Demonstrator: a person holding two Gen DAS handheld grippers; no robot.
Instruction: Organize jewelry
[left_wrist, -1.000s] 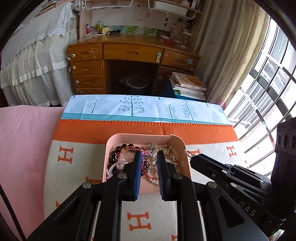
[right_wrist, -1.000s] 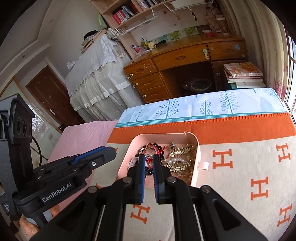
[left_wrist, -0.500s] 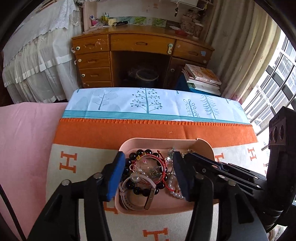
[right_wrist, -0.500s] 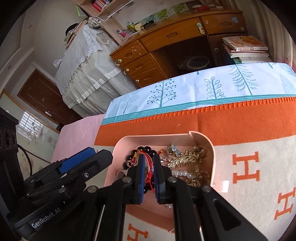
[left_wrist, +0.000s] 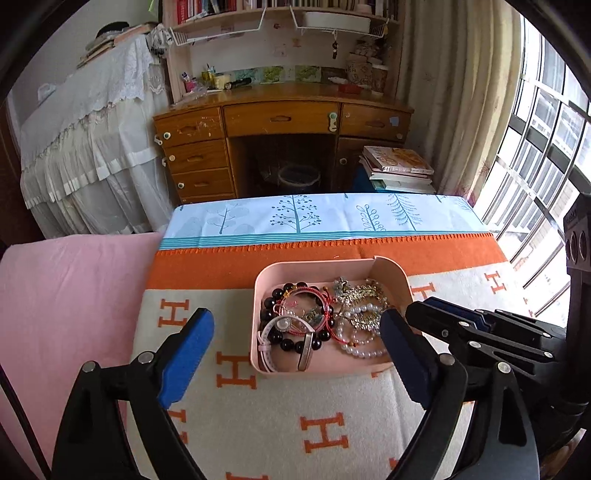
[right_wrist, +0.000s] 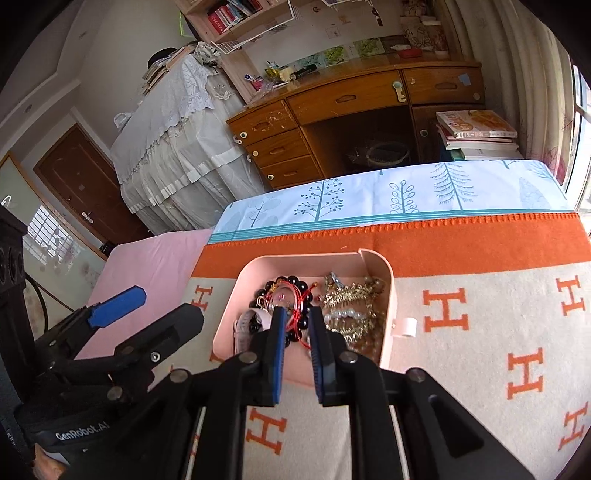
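Note:
A pink tray (left_wrist: 325, 266) (right_wrist: 295, 263) sits on an orange and cream blanket. It holds a black bead bracelet (left_wrist: 271, 306), a red cord bracelet (left_wrist: 317, 295), a pearl strand (left_wrist: 364, 350), gold chains (left_wrist: 364, 295) (right_wrist: 351, 295) and a pale watch strap (left_wrist: 266, 341). My left gripper (left_wrist: 295, 343) is open wide, above the tray's near edge, holding nothing. My right gripper (right_wrist: 295, 325) is nearly shut with a narrow gap, low over the tray's near side by the beads; nothing is clearly between its pads.
The blanket (left_wrist: 258, 413) covers a bed with a pink sheet (left_wrist: 66, 295) on the left and a tree-print cloth (left_wrist: 314, 218) behind. A small white tab (right_wrist: 406, 326) sticks out of the tray's right wall. A wooden desk (left_wrist: 280, 122) stands beyond.
My left gripper has opened from nearly shut to wide open and pulled back and up from the tray. My right gripper stays narrow and has moved closer to the tray.

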